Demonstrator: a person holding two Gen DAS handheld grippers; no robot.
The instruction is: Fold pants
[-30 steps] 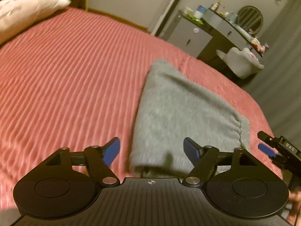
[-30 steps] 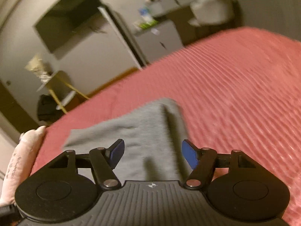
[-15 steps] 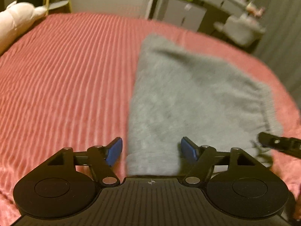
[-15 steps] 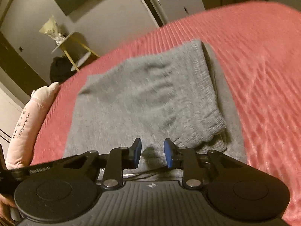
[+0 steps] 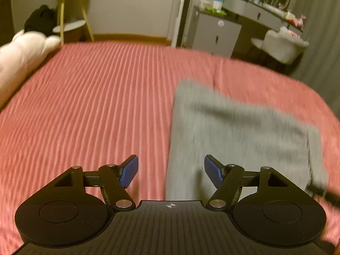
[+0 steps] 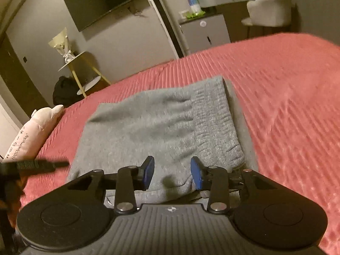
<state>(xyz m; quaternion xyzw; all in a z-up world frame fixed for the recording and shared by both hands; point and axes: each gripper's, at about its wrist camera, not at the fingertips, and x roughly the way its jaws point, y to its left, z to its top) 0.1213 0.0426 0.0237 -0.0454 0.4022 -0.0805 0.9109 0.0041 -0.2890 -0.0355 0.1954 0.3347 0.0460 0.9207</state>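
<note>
Folded grey pants (image 6: pixel 161 127) on the red bed (image 6: pixel 286 89), long axis running near to far, directly ahead of the open, empty right tool (image 6: pixel 171 173); the open left tool (image 5: pixel 171 171) straddles their left edge.

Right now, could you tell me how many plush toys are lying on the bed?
1. A single pink plush toy lies along the left edge of the red bedspread, left of the folded grey pants. Others could be hidden outside both camera views.
</note>
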